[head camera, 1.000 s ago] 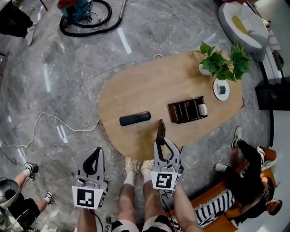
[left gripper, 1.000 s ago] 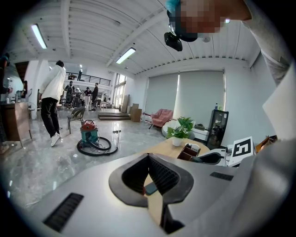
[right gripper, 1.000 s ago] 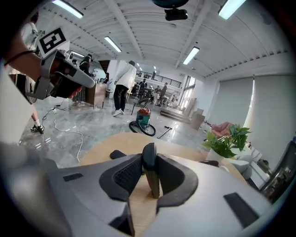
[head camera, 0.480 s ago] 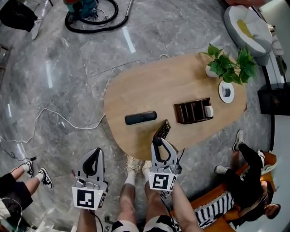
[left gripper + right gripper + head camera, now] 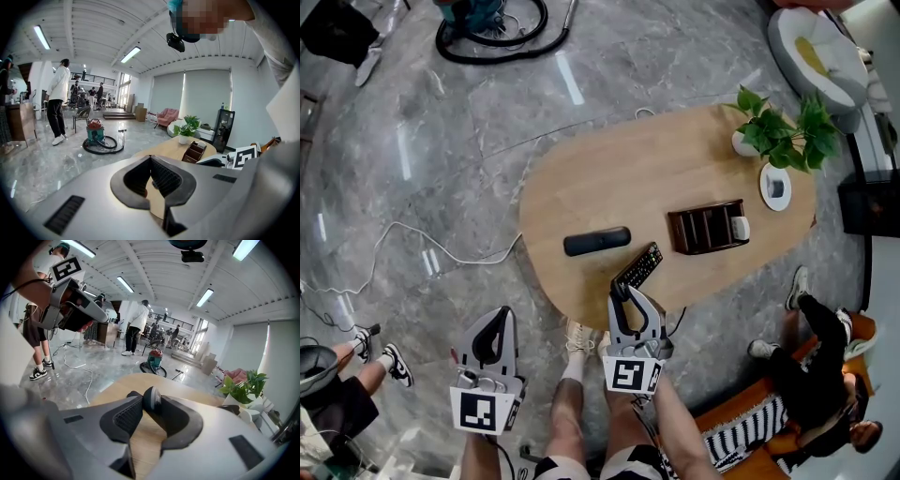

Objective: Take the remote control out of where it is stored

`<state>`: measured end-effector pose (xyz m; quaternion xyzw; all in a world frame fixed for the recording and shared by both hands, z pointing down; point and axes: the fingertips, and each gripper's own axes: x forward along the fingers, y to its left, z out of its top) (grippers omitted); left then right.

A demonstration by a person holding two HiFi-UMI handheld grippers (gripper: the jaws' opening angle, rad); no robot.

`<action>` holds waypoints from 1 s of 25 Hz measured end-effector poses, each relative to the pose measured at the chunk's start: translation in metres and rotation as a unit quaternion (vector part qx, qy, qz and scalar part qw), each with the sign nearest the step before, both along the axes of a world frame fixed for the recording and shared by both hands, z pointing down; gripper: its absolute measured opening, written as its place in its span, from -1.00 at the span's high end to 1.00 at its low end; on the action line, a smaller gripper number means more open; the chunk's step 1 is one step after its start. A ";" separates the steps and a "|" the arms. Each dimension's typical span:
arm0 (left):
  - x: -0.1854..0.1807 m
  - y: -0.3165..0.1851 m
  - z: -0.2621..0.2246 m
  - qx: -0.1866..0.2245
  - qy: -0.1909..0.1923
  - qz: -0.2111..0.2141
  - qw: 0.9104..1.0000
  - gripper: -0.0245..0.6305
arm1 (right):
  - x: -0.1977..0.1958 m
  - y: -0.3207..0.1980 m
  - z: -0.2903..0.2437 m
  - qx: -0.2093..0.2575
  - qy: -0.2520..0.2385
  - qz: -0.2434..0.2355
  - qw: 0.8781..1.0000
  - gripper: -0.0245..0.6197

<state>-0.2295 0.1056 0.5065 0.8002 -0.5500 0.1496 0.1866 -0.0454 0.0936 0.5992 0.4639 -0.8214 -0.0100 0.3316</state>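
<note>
The remote control (image 5: 640, 265) lies keypad-up by the near edge of the wooden surface (image 5: 609, 169), out of the dark compartmented holder (image 5: 705, 228) that stands toward the right end. Its near end sits between the jaws of the right gripper (image 5: 623, 291). These have just been opening and look to have loosened rather than clamped. The remote's long axis runs diagonally away from those jaws, toward the holder. The left gripper (image 5: 501, 317), jaws closed on nothing, hangs over the floor off the near-left edge, well apart, so the right hand is nearer. A black oblong object (image 5: 597, 241) rests just beyond the remote. No brand or button lettering is legible; only the square codes on the grippers' cubes (image 5: 628, 374) show.
</note>
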 end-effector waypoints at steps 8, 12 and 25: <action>0.004 -0.001 0.001 0.002 0.017 0.006 1.000 0.91 | -0.010 0.003 0.010 0.001 0.020 -0.021 1.000 0.56; 0.008 -0.001 0.002 0.005 0.030 0.012 0.999 0.91 | -0.012 0.006 0.019 0.001 0.029 -0.028 0.999 0.56; 0.001 0.007 0.021 0.002 0.026 0.002 1.000 0.91 | -0.015 0.011 0.045 0.009 0.063 -0.050 0.997 0.54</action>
